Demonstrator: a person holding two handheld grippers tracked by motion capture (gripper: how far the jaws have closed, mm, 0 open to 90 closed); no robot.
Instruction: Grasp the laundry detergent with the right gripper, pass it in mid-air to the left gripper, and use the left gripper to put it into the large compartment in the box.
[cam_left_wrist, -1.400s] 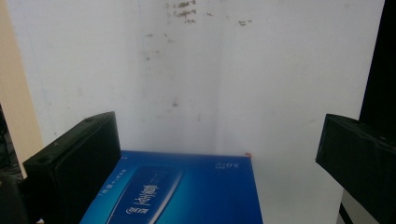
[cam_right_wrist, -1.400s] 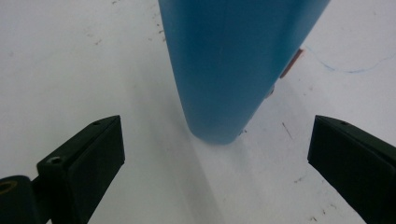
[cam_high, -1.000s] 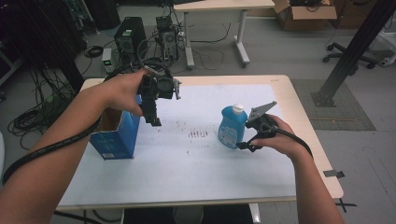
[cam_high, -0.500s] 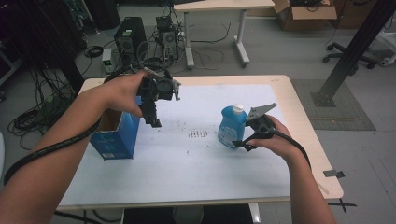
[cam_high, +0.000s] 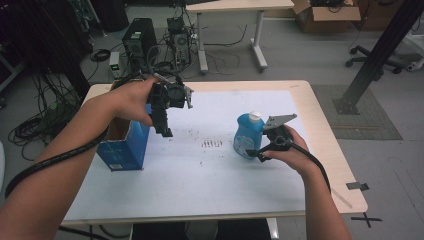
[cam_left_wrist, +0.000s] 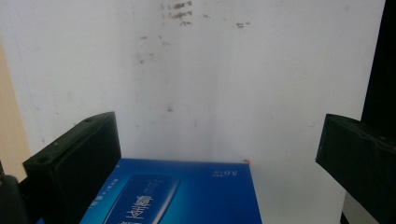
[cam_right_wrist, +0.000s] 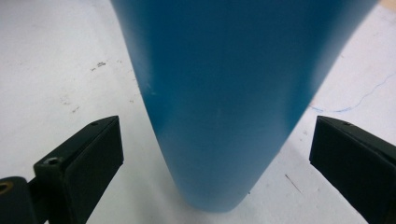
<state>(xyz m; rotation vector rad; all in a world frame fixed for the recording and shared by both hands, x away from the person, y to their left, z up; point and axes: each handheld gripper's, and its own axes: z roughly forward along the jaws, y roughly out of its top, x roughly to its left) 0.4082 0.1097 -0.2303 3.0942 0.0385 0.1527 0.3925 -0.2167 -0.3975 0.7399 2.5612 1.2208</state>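
A blue bottle (cam_high: 246, 136) with a white cap stands upright right of the table's middle. My right gripper (cam_high: 256, 149) is open at its lower side. In the right gripper view the bottle (cam_right_wrist: 233, 84) sits between the two spread jaws of the right gripper (cam_right_wrist: 217, 140) without touching either. A blue carton (cam_high: 122, 146) with an open top stands at the left. My left gripper (cam_high: 165, 131) hangs above the table just right of it, jaws pointing down. In the left gripper view the left gripper (cam_left_wrist: 219, 140) is open, with the carton (cam_left_wrist: 182, 193) low between the jaws.
A white sheet (cam_high: 215, 170) with dark smudges (cam_high: 211, 143) covers most of the wooden table (cam_high: 327, 150). On the floor behind stand computer towers (cam_high: 134, 42), cables and another desk (cam_high: 235, 6). A black post (cam_high: 372, 60) rises at the right.
My right gripper has edged left and slightly nearer, closing in on the bottle's base. The left gripper and the carton have stayed put.
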